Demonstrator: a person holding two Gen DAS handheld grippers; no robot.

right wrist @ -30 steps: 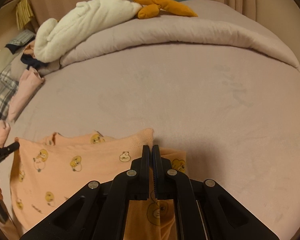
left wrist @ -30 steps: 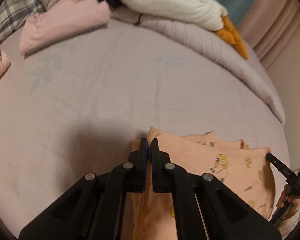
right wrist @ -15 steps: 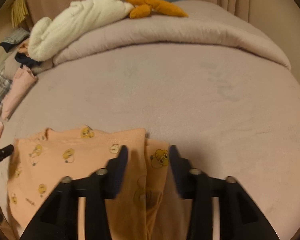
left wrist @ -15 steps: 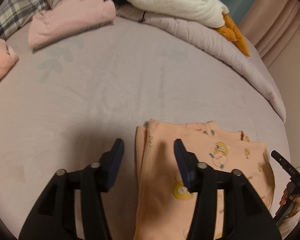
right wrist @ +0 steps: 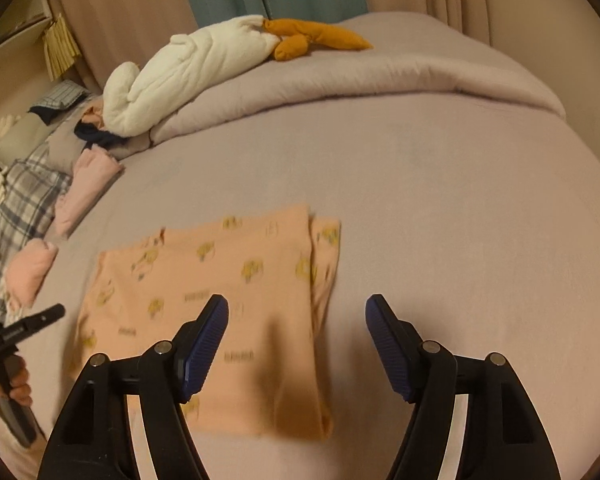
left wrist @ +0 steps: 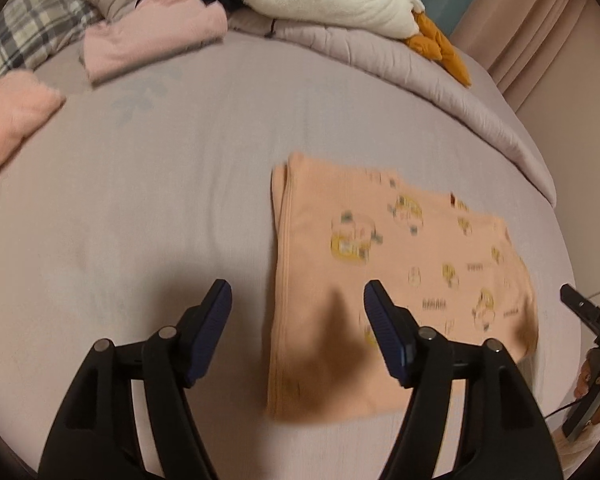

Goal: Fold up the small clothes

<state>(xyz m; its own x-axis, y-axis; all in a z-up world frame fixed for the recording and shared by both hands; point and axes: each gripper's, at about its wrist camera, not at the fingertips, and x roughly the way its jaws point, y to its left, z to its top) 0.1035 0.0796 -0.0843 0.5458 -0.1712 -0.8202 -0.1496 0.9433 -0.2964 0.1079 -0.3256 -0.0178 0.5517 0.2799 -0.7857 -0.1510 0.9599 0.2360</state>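
Peach printed garment is lying flat on the bed, folded into a neat rectangle with one narrow layer peeking out along its edge. Both the left gripper and the right gripper are now hanging above it, fingers spread and empty; a second ago each was pinching the cloth, and their jaws have just been opening. That release is suggesting this fold is laid, leaving another fold or a move toward the pink folded pieces.
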